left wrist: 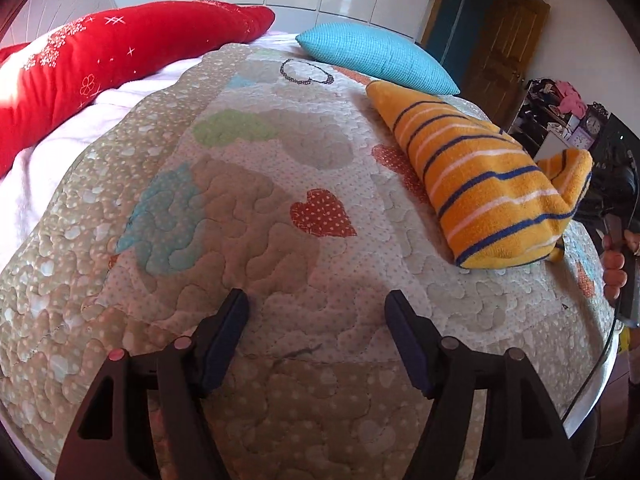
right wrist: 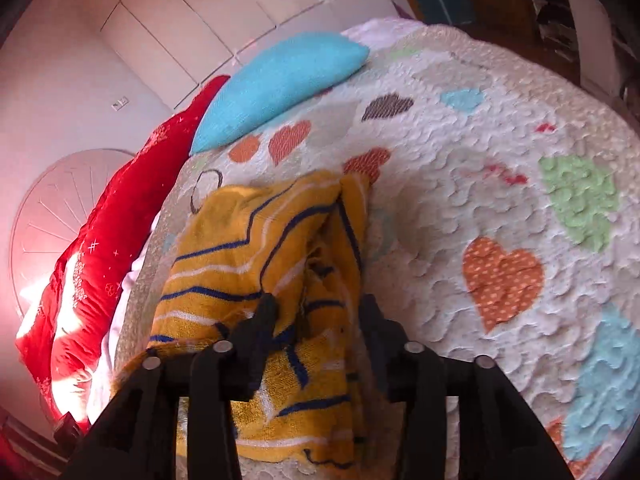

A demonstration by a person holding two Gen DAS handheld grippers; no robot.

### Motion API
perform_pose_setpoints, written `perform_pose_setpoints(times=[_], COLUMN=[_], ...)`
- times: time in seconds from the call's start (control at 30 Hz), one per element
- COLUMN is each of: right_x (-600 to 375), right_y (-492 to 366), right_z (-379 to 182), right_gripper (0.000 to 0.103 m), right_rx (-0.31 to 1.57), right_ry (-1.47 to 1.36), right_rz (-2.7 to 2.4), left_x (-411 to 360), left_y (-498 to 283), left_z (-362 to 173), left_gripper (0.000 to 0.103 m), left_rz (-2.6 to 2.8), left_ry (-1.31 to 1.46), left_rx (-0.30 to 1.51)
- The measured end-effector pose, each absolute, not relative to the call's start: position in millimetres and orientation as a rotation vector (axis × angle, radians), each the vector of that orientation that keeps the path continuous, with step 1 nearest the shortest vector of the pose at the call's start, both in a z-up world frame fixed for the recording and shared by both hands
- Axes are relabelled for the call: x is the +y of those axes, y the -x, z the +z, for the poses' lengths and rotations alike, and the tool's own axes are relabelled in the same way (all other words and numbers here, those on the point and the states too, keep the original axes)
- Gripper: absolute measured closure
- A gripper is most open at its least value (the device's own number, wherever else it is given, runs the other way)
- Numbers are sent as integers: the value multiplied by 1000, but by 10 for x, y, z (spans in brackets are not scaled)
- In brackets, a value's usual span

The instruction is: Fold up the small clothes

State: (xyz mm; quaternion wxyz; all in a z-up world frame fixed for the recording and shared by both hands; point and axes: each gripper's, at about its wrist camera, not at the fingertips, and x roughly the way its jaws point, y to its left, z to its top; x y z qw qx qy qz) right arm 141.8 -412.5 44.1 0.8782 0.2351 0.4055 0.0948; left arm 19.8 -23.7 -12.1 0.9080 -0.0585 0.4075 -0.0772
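Note:
An orange cloth with blue and white stripes lies folded over on the quilted bed cover at the right. My left gripper is open and empty, over bare quilt to the cloth's left. In the right wrist view the same cloth is bunched between the fingers of my right gripper, which is shut on it and lifts its near edge. The right hand and its gripper show at the far right of the left wrist view.
A turquoise cushion and a red pillow lie at the head of the bed. The bed edge runs along the right. A wooden door and a cluttered shelf stand beyond.

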Motion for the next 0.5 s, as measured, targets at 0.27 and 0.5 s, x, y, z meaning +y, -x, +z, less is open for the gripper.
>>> perform_pose_setpoints(times=[0.27,0.5], right_x=[-3710,-3311], right_y=[-1015,-1035], right_z=[1141,640], right_gripper=[61,63], right_rx=[658,826], right_ry=[-390,-172], right_rz=[418,296], left_x=[-419,-448], left_y=[-171,-188], left_z=[-170,-184], left_gripper=[22,20], left_rz=[-130,-111], left_ry=[11,-9], left_rx=[829,836])
